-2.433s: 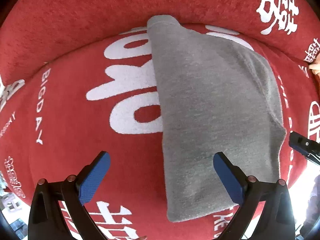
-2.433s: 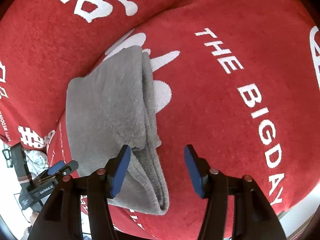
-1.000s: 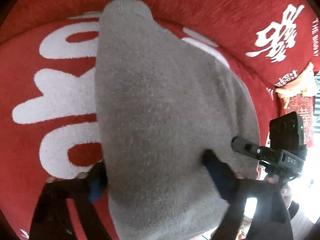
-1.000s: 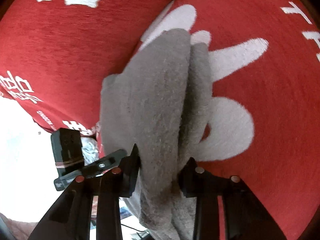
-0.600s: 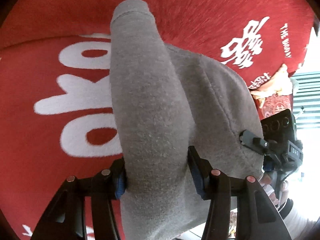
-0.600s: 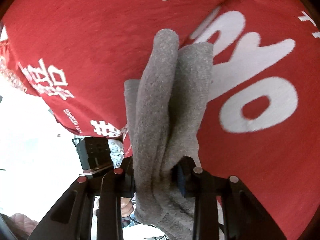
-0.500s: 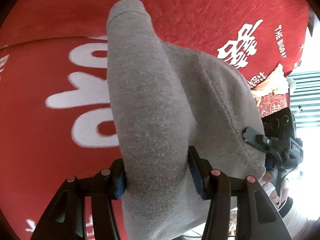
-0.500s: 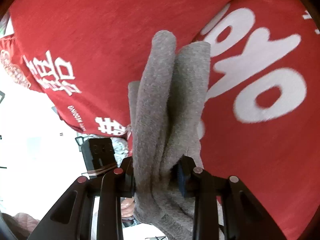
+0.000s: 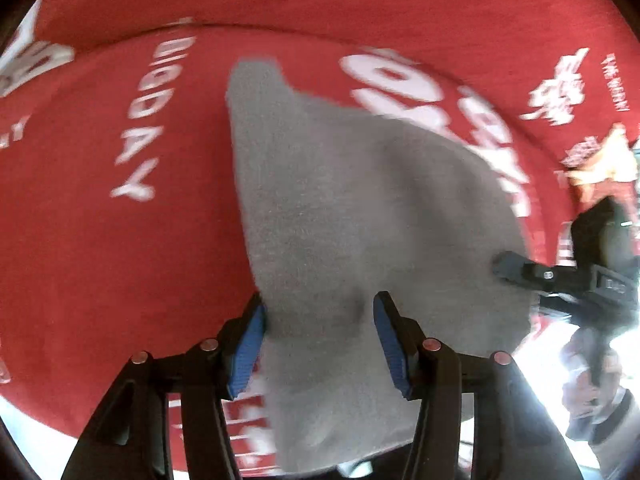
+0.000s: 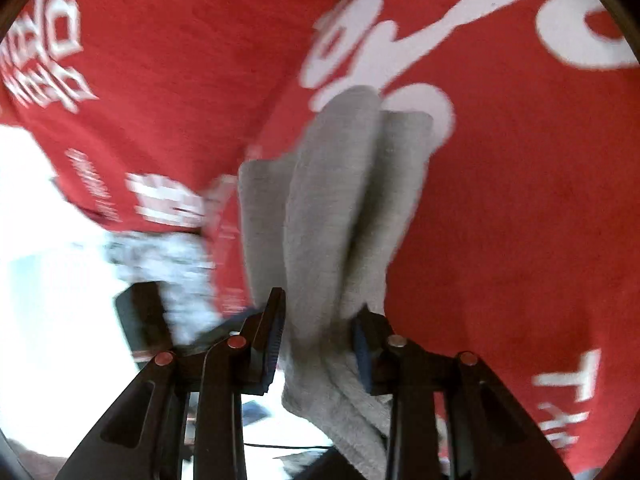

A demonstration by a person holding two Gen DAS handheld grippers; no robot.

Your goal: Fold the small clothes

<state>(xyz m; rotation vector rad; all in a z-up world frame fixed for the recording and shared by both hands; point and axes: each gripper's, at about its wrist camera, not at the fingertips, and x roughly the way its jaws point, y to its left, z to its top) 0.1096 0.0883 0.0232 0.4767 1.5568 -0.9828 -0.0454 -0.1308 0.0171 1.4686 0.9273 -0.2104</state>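
- One red blanket (image 9: pixel 100 240) with white lettering covers the surface.
- One grey folded garment (image 9: pixel 360 208) hangs above it, pinched at two places.
- Two grippers: left gripper (image 9: pixel 320 344) and right gripper (image 10: pixel 318 340), each clamped on the cloth.

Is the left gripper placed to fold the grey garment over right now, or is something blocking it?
Probably yes. The left gripper is already shut on a bunched edge of the grey garment, and the right gripper clamps the other end. Only the red cover lies beneath, nothing in the way.
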